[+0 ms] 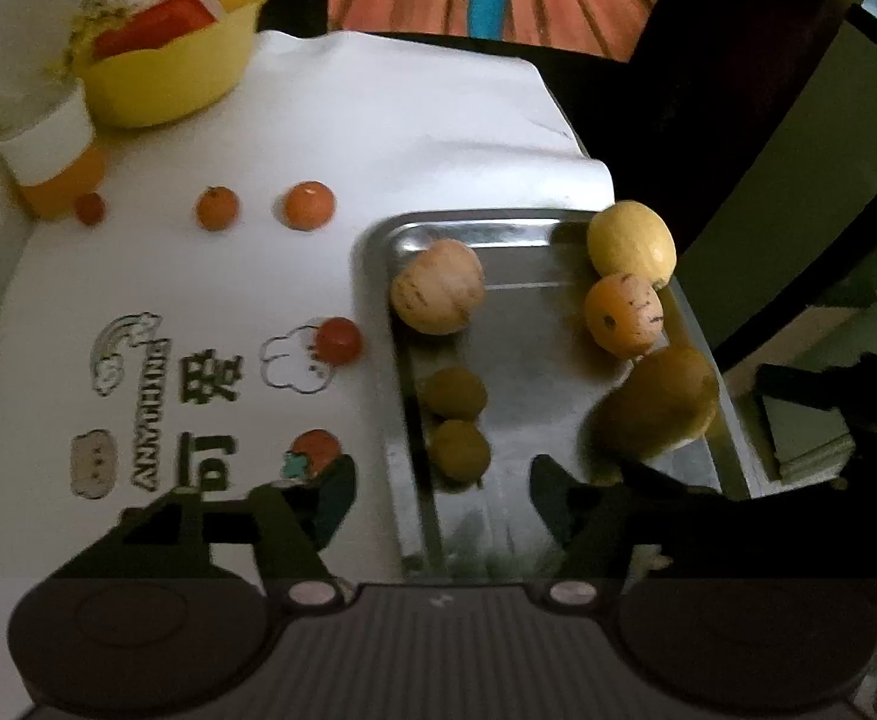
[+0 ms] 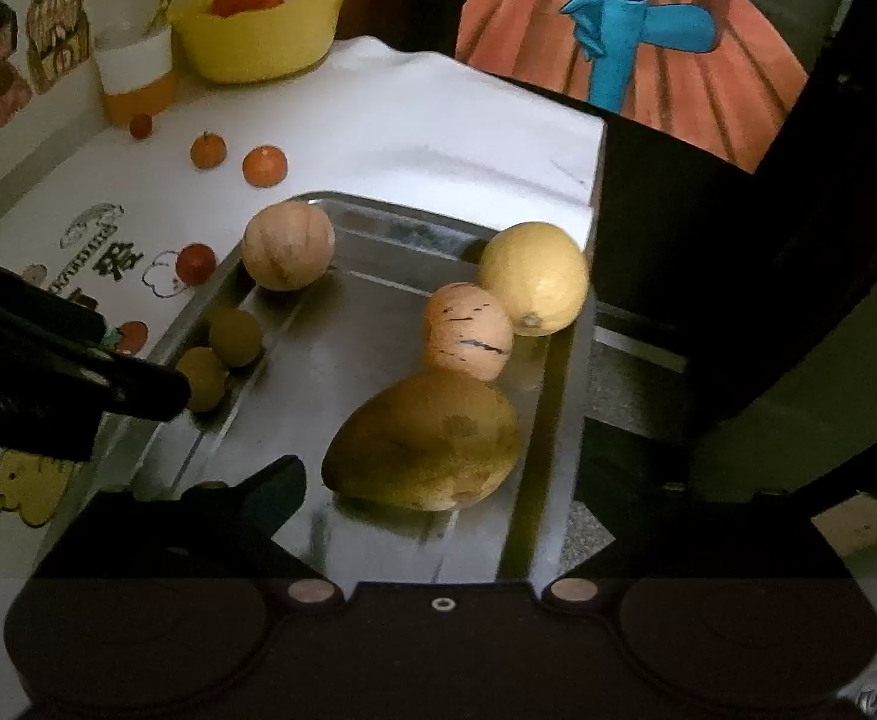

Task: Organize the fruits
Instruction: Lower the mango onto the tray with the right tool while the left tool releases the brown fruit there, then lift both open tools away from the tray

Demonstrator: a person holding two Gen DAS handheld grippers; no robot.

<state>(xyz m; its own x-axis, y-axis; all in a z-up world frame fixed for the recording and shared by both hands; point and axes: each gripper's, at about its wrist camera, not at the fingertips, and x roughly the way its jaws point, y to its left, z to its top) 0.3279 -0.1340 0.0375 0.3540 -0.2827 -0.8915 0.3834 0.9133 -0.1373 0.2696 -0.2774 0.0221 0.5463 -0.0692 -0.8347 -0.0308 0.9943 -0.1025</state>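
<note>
A: Grippers first. State?

B: Left gripper [image 1: 441, 495]: jaws spread, empty, over the near end of the metal tray [image 1: 516, 222]. Right gripper [image 2: 438, 480]: jaws also spread, gripping nothing, low behind the mango [image 2: 426, 441].

A: Tray contents?

B: Mango nearest; two small green fruits [image 1: 456, 420] by the left rim; striped orange fruit [image 2: 468, 330] touching a yellow melon [image 2: 534, 279]; pale round fruit [image 2: 287, 245] at the far-left corner.

A: Beyond?

B: Small orange and red fruits [image 1: 309, 205] loose on the white cloth [image 1: 378, 138]; yellow bowl [image 1: 162, 78] farthest.
</note>
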